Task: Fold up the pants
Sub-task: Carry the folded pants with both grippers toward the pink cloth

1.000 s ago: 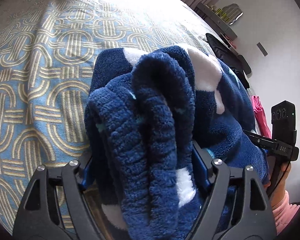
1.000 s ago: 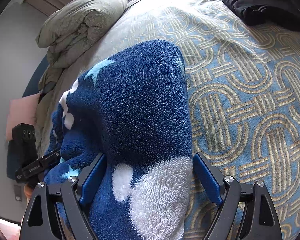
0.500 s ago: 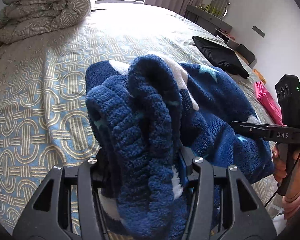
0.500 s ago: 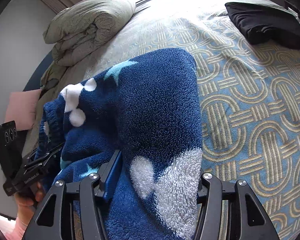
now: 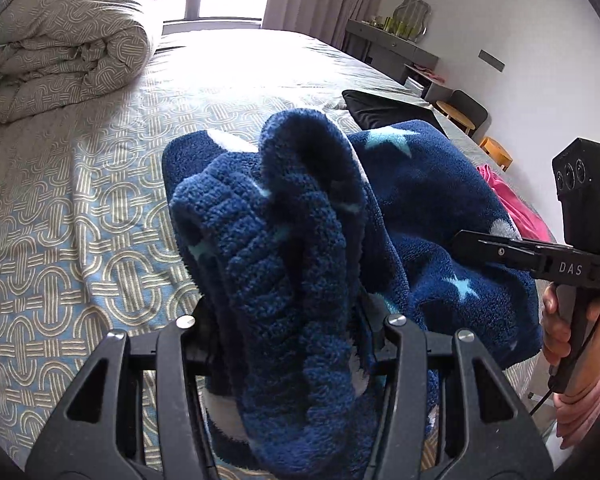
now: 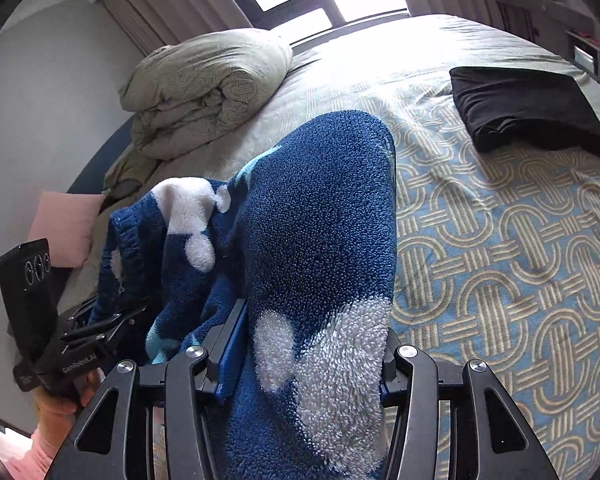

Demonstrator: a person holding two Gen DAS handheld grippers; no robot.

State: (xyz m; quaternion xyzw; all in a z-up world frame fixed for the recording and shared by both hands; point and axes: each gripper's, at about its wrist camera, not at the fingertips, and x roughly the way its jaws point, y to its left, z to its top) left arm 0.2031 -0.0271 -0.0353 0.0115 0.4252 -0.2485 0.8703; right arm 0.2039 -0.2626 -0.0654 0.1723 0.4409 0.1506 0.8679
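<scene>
I am lifting the navy fleece pants point(image 5: 428, 200) higher off the patterned bedspread point(image 5: 60, 240) than a second ago: the folded duvet point(image 5: 64, 48) and window are now coming into view, so I judge the pickup done and the fold itself about to start. Both grippers, wide apart a second ago, are now clamping fleece. The left gripper point(image 5: 288, 320) is pinching the ribbed waistband point(image 5: 268, 272), bunched up straight ahead of it. The right gripper point(image 6: 312, 352) is squeezing a thick fold with white patches, draping forward over its fingers.
</scene>
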